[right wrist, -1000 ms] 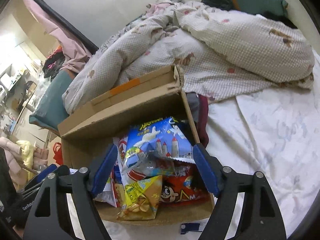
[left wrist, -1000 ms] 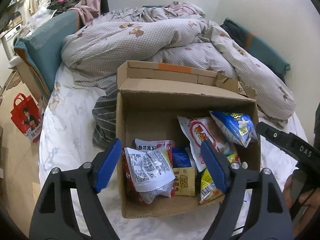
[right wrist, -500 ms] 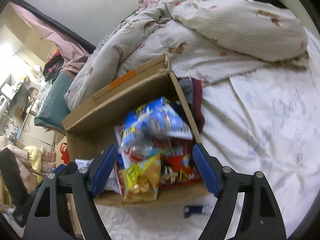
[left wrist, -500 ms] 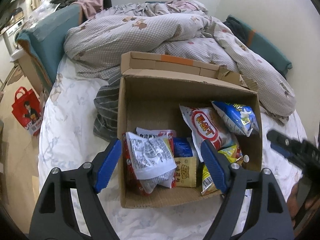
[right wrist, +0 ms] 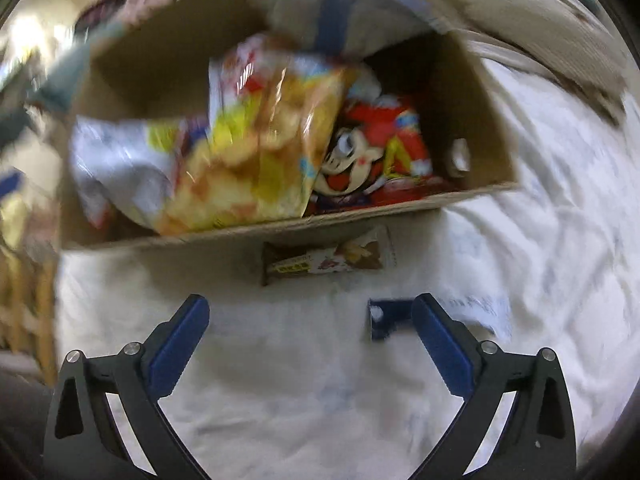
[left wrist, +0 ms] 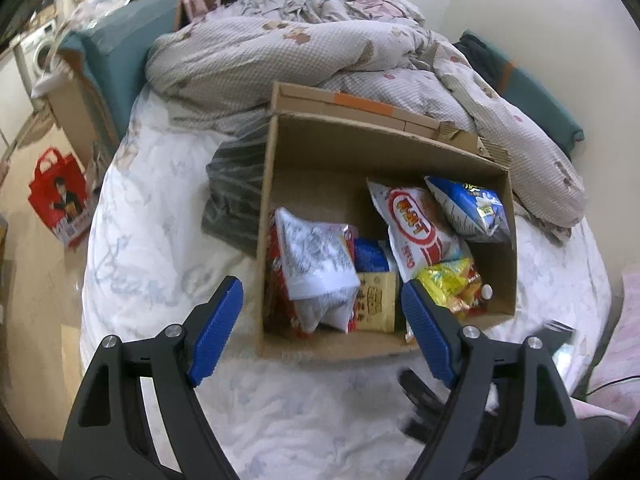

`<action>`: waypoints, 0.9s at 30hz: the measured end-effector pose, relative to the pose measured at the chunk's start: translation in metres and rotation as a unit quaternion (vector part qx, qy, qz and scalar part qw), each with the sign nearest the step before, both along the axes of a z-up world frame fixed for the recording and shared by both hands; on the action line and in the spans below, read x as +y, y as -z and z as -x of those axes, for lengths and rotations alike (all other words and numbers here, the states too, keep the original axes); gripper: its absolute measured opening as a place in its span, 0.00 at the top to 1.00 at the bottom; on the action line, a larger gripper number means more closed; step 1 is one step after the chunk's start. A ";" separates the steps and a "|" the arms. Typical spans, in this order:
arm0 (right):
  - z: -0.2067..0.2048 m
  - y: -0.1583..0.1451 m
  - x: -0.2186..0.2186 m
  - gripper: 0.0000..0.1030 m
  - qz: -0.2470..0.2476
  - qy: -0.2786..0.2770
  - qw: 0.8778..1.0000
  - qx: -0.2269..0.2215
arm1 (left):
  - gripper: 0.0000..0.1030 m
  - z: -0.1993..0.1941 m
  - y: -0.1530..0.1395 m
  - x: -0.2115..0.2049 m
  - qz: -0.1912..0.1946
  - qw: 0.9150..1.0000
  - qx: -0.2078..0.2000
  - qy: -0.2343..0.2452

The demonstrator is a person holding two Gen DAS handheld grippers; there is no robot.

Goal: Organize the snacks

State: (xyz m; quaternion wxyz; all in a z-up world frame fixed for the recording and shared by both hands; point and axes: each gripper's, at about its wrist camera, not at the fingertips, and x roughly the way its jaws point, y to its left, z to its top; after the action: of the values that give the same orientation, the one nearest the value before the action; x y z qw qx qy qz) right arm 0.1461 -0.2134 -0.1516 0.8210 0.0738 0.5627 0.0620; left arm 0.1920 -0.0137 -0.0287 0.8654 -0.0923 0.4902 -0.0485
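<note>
An open cardboard box (left wrist: 308, 156) lies on the white bed sheet and holds several snack bags: a white printed one (left wrist: 320, 256), a white and red one (left wrist: 416, 224), a blue one (left wrist: 468, 208) and a yellow one (left wrist: 452, 284). My left gripper (left wrist: 320, 320) is open and empty over the box's near edge. In the blurred right wrist view the box (right wrist: 484, 120) shows a yellow bag (right wrist: 260, 156) and a red bag (right wrist: 380, 148). A brown snack bar (right wrist: 324, 260) and a small dark blue packet (right wrist: 384, 318) lie on the sheet before the box. My right gripper (right wrist: 310, 340) is open and empty above the sheet.
A rumpled checked duvet (left wrist: 320, 56) is heaped behind the box. A grey striped cloth (left wrist: 236, 192) lies at the box's left. Teal cushions (left wrist: 120, 52) sit at the bed's head. A red bag (left wrist: 60, 196) stands on the floor left of the bed.
My right gripper has dropped fast and pulled back toward the sheet in front of the box, bringing the brown bar into view. My left gripper has drawn back and left a little.
</note>
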 end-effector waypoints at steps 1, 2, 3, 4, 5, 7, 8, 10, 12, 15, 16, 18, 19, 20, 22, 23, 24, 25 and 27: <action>-0.003 0.007 0.002 0.00 0.018 -0.001 1.000 -0.003 | 0.23 0.004 0.001 0.004 0.005 1.000 0.004 -0.006; -0.006 0.013 0.003 0.00 0.027 0.003 1.000 -0.007 | 0.23 0.008 0.001 0.008 0.011 1.000 0.008 -0.009; -0.010 0.017 0.003 0.00 0.026 0.006 1.000 -0.008 | 0.23 0.011 0.002 0.012 0.017 1.000 0.012 -0.012; -0.014 0.022 0.004 0.00 0.019 0.005 1.000 -0.007 | 0.23 0.014 0.003 0.014 0.021 1.000 0.014 -0.015; -0.019 0.026 0.006 0.00 0.011 -0.004 1.000 -0.004 | 0.23 0.016 0.004 0.017 0.026 0.999 0.017 -0.019; -0.025 0.030 0.013 0.00 0.026 -0.023 0.999 -0.006 | 0.23 0.020 0.005 0.023 0.038 0.999 0.023 -0.026; -0.026 0.031 0.016 0.01 0.038 -0.029 0.999 -0.008 | 0.23 0.021 0.006 0.025 0.040 0.998 0.024 -0.030; -0.026 0.034 0.018 0.14 0.037 -0.032 0.999 -0.004 | 0.23 0.021 0.006 0.025 0.043 0.998 0.026 -0.030; -0.025 0.032 0.018 0.23 0.041 -0.032 0.999 -0.002 | 0.23 0.020 0.004 0.024 0.044 0.998 0.024 -0.027; -0.020 0.026 0.013 0.53 0.025 -0.031 0.999 0.001 | 0.23 0.020 0.002 0.021 0.044 0.999 0.019 -0.026; -0.017 0.023 0.011 0.57 0.013 -0.031 0.999 0.005 | 0.23 0.019 0.001 0.020 0.044 0.999 0.017 -0.024; -0.011 0.018 0.009 0.69 0.000 -0.035 0.999 0.010 | 0.23 0.019 -0.001 0.019 0.043 0.999 0.015 -0.024; -0.007 0.014 0.009 0.76 -0.005 -0.038 0.999 0.013 | 0.23 0.018 0.000 0.018 0.043 0.999 0.015 -0.024; -0.003 0.011 0.009 0.81 -0.009 -0.040 0.999 0.015 | 0.23 0.018 0.000 0.017 0.044 0.999 0.018 -0.026; 0.006 0.002 0.010 0.92 -0.021 -0.039 0.999 0.017 | 0.23 0.018 0.001 0.017 0.046 0.998 0.021 -0.026; 0.010 -0.002 0.010 0.96 -0.030 -0.040 0.999 0.019 | 0.23 0.019 0.000 0.017 0.046 0.998 0.020 -0.026; 0.018 -0.007 0.013 0.99 -0.039 -0.041 0.998 0.019 | 0.23 0.019 0.000 0.017 0.045 0.998 0.019 -0.026; 0.027 -0.013 0.014 1.00 -0.051 -0.043 0.998 0.021 | 0.23 0.019 0.000 0.016 0.043 0.999 0.018 -0.025; 0.040 -0.021 0.016 1.00 -0.075 -0.043 0.996 0.032 | 0.23 0.020 0.001 0.015 0.041 0.999 0.020 -0.022</action>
State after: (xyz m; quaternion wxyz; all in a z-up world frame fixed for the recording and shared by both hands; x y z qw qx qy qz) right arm 0.1065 -0.1978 -0.1302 0.7915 0.1127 0.5848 0.1370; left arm 0.1721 0.0013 -0.0296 0.8517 -0.1397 0.5028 -0.0478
